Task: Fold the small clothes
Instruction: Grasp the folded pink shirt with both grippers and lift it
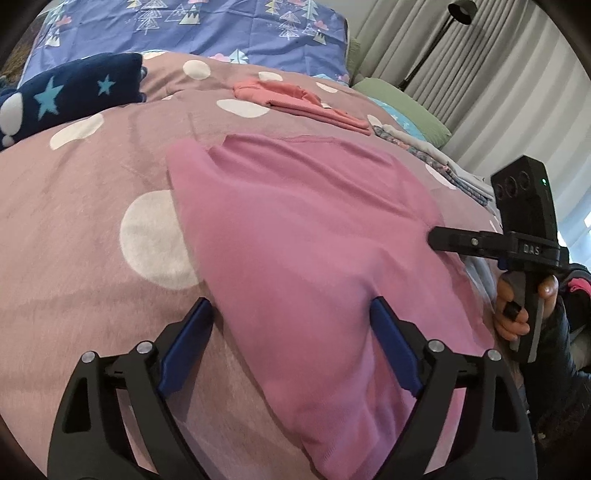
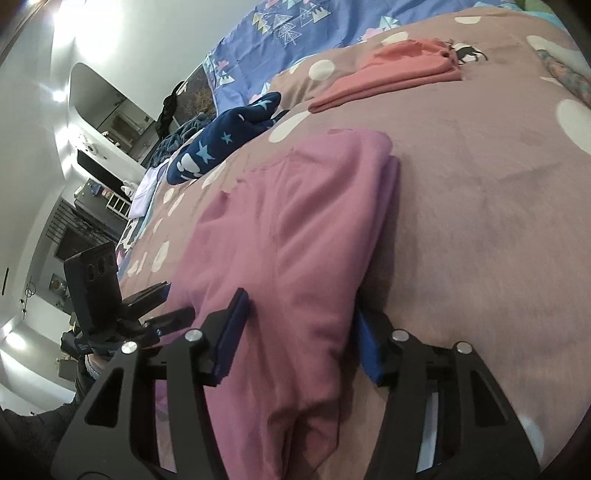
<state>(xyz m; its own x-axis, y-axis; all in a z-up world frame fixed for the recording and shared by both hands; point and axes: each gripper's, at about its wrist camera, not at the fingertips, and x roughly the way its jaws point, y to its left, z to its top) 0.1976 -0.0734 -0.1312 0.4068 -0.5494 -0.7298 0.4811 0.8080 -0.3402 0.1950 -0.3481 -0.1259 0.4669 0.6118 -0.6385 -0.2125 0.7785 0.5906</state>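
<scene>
Straddling the near edge of a pink garment (image 1: 295,229), the left gripper (image 1: 291,328) is standing with its blue-padded jaws spread wide, one pad over the bedspread and the other resting on the cloth, gripping nothing. The right gripper (image 2: 299,325) is likewise gaping wide, its two blue pads sitting on either side of the garment's thick folded edge, with fabric bulging up between them but not pinched. In the left wrist view the right gripper (image 1: 443,240) is showing from the side at the garment's right edge, its tip touching the cloth, with the person's hand (image 1: 517,306) wrapping the handle below. In the right wrist view the left gripper (image 2: 166,302) is appearing at the garment's opposite edge, jaws apart. The pink garment (image 2: 295,229) is lying partly folded on a mauve bedspread with white dots (image 1: 92,229), layers stacked along one side. Farther up the bed a folded coral garment (image 1: 295,99) is lying flat, well apart from the pink one, and a navy star-patterned item (image 1: 74,92) is sitting near the blue tree-print pillow (image 1: 240,26). Folded patterned clothes (image 1: 424,147) are lying near the bed's right edge, with grey curtains (image 1: 498,74) behind.
</scene>
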